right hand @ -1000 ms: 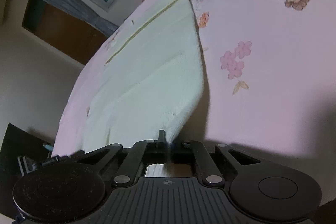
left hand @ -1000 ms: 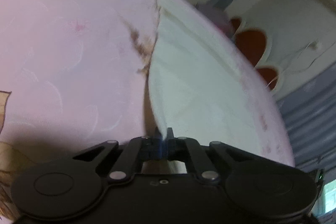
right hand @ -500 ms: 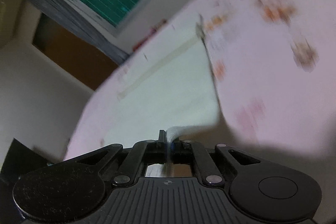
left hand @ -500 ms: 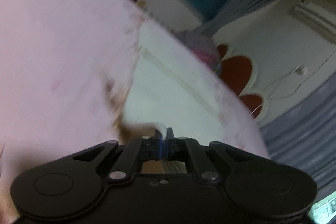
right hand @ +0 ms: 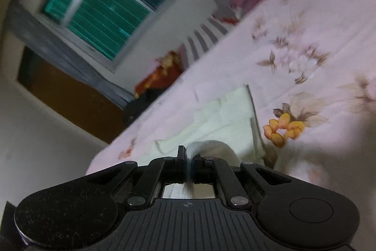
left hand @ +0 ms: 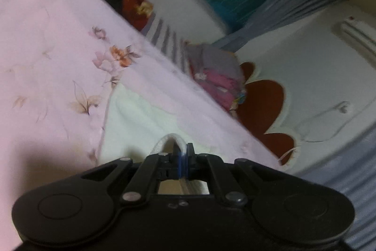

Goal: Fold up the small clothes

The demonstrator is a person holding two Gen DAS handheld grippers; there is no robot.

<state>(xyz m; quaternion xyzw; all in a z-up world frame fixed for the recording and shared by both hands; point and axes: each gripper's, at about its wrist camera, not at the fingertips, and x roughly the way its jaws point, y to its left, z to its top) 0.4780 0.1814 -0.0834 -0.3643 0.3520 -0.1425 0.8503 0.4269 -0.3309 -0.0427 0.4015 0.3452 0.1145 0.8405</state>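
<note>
Left wrist view: left gripper (left hand: 184, 152) had its fingers pinched on a looped edge of the cream garment (left hand: 141, 119), which lay at 12 o'clock on the pink floral bed sheet (left hand: 47, 39).
Right wrist view: right gripper (right hand: 188, 155) likewise clamped a rolled edge of the same garment (right hand: 225, 117).
Progress: judged mid-fold; both held edges lifted over the flat part, not yet laid down or released.
Left to do: lay down, release, perhaps fold again.
Garment look: pale, thin, softly creased.
Clothes pile (left hand: 216, 72): at 1 o'clock, apparently unfolded.
</note>
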